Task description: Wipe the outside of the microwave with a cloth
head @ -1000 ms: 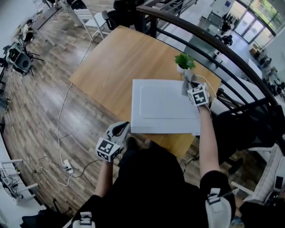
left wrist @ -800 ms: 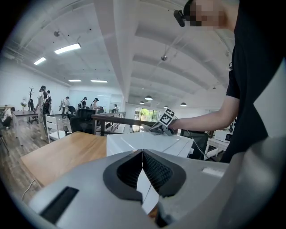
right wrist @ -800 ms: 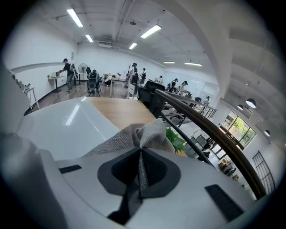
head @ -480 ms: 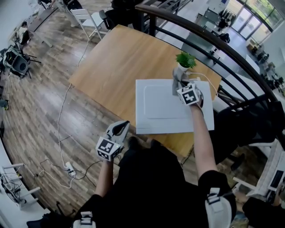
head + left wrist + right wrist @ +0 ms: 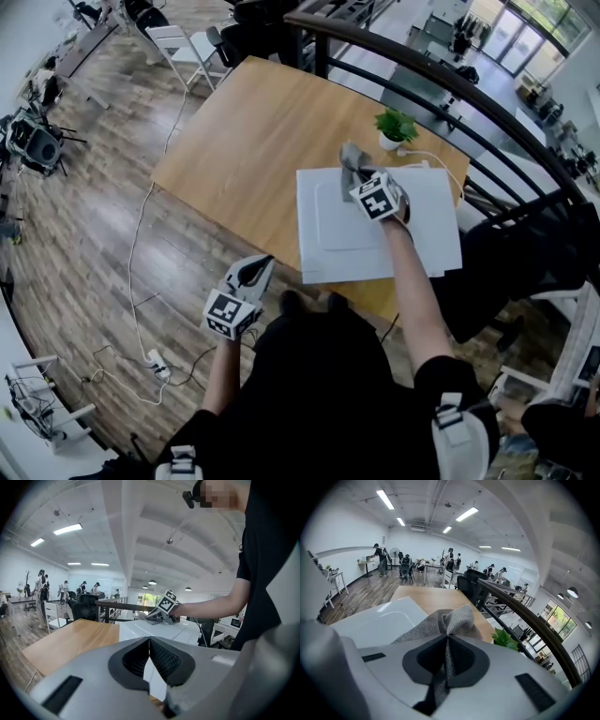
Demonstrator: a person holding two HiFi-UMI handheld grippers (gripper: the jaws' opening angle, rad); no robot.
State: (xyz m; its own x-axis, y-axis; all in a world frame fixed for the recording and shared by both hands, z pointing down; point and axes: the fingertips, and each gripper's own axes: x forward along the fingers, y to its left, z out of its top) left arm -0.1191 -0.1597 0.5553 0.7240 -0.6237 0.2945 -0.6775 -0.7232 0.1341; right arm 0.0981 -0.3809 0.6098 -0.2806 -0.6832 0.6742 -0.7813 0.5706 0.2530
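Microwave [image 5: 427,239]: plain white box, smooth top with a shallow pressed panel; sits at the near right corner of the wooden surface [image 5: 244,131]; potted plant [image 5: 395,127] just behind it. Cloth [image 5: 351,159]: grey, woven, bunched, on the microwave's top near its far edge; right hand-held gripper [image 5: 358,176] clenched on it. Left hand-held gripper [image 5: 255,272] clenched empty, past the surface's near edge, apart from the microwave. Only print: black-and-white square markers on the gripper cubes.
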